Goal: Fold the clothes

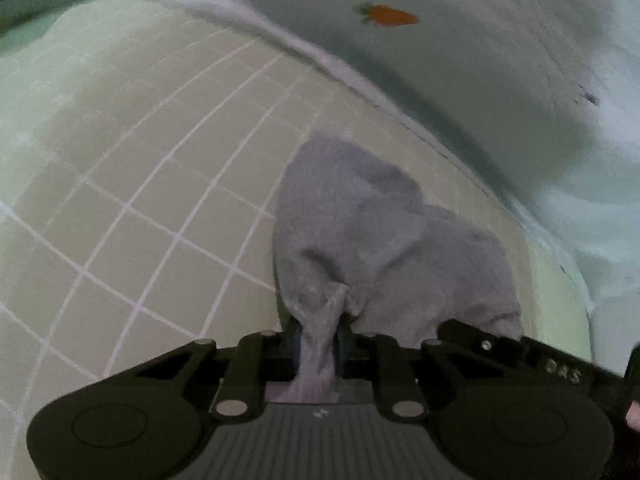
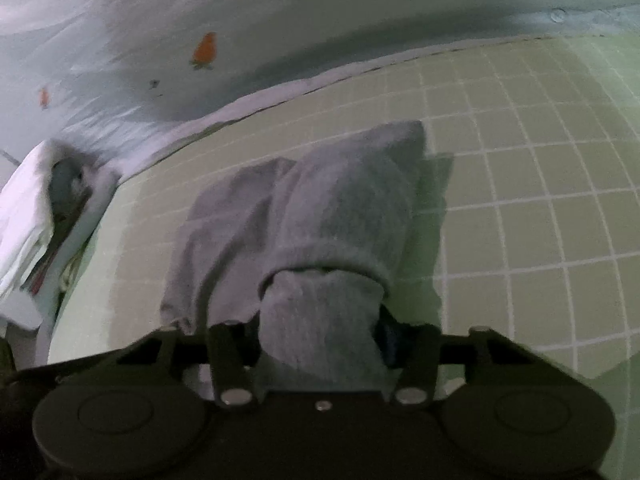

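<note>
A grey knit garment (image 1: 380, 232) hangs in folds over a pale green mat with a white grid (image 1: 160, 184). My left gripper (image 1: 320, 344) is shut on a bunched edge of it, and the cloth runs back between the fingers. In the right wrist view the same grey garment (image 2: 332, 208) drapes forward, its ribbed cuff or hem caught in my right gripper (image 2: 320, 340), which is shut on it. The right gripper's black body shows at the left wrist view's lower right edge. Both fingertips are mostly hidden by cloth.
The green grid mat (image 2: 520, 200) lies on a pale blue sheet (image 1: 460, 60) printed with small orange strawberries (image 1: 390, 15). A pile of white cloth (image 2: 28, 216) sits at the mat's left edge in the right wrist view. Part of a person's finger (image 1: 634, 416) shows at the far right.
</note>
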